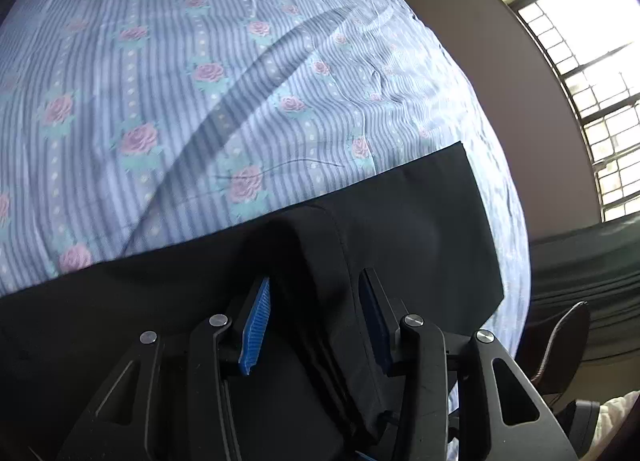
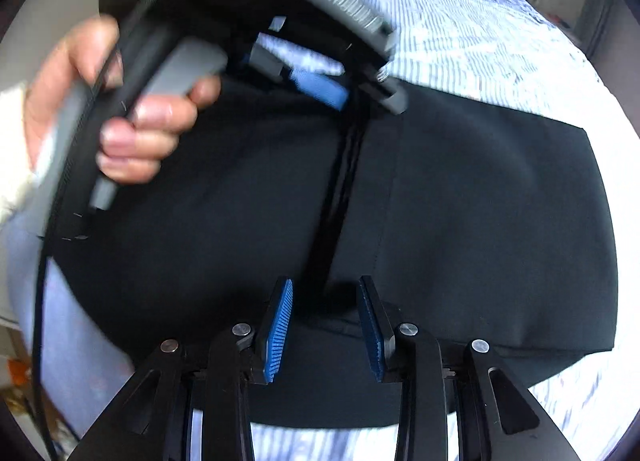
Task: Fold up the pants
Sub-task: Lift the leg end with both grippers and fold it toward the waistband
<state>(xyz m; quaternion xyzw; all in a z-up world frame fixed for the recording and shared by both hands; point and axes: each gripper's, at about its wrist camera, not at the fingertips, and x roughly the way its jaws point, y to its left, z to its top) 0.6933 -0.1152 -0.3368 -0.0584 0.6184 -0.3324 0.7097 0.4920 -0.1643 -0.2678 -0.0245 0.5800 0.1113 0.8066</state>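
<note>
Each black hand-held gripper has ribbed blue pads, silver pivot screws; white sleeve

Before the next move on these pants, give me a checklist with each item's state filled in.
1. Left tongs open, pads not pressing cloth: ok.
2. Right tongs open, pads not pressing cloth: ok.
3. Black pants lying folded on the striped floral bedsheet: ok.
4. Layered folded edge running between both tongs, reachable by each: ok.
5. Top layer flat: not ok, a raised hump sits just ahead of the left tongs.
6. Far edges of the layers aligned: cannot tell, the left tool and the hand holding it cover that side.
</note>
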